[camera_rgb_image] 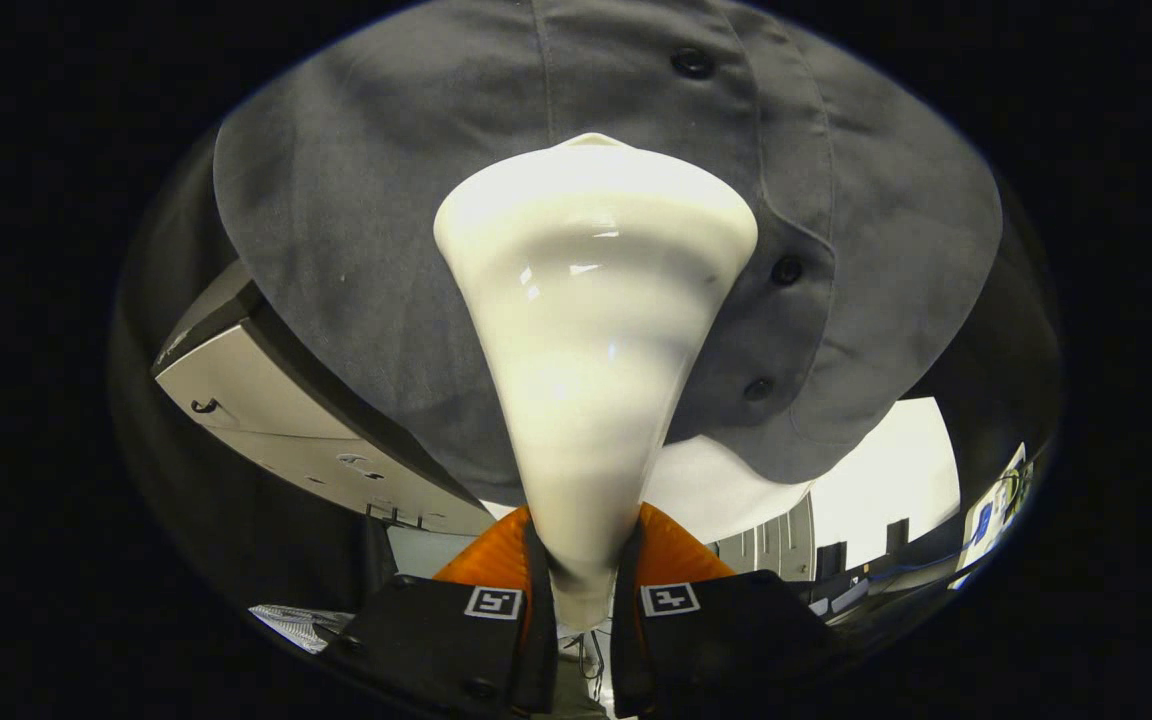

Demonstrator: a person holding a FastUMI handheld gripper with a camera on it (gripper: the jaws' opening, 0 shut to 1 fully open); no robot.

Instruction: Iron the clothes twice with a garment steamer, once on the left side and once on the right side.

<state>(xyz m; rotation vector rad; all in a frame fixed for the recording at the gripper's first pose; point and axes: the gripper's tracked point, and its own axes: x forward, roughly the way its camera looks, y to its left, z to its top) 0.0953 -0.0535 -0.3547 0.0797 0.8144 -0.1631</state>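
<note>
1. Item: garment steamer (591,330). Pale, glossy, cone-shaped body; narrow neck near the gripper, broad head at the far end. Condition: in hand, raised to the garment.

2. Item: gripper (584,575). State: fingers (506,565) clenched on the steamer's narrow neck, one pressing each side. The steamer runs forward from between them and widens beyond them.

3. Item: shirt (356,220). Dark grey, hanging; button placket (786,250) with three buttons seen, running down to the right of the steamer head. Hem curves just above the fingers' far side.

4. Position: steamer head lies against or just before the shirt front, left of the placket, at mid-height on the panel. Actual contact with the cloth cannot be told, as the head faces away.

5. Progress, as judged: steamer is picked up and at the cloth, so a pass looks under way on the panel left of the placket. Whether this is the first or second pass cannot be told; no steam or smoothing mark is visible.

6. Remaining, as judged: finish this stroke; the panel right of the placket may need its own pass.

7. Surroundings: pale slanted panel (276,410) to the near left, behind the shirt.
</note>
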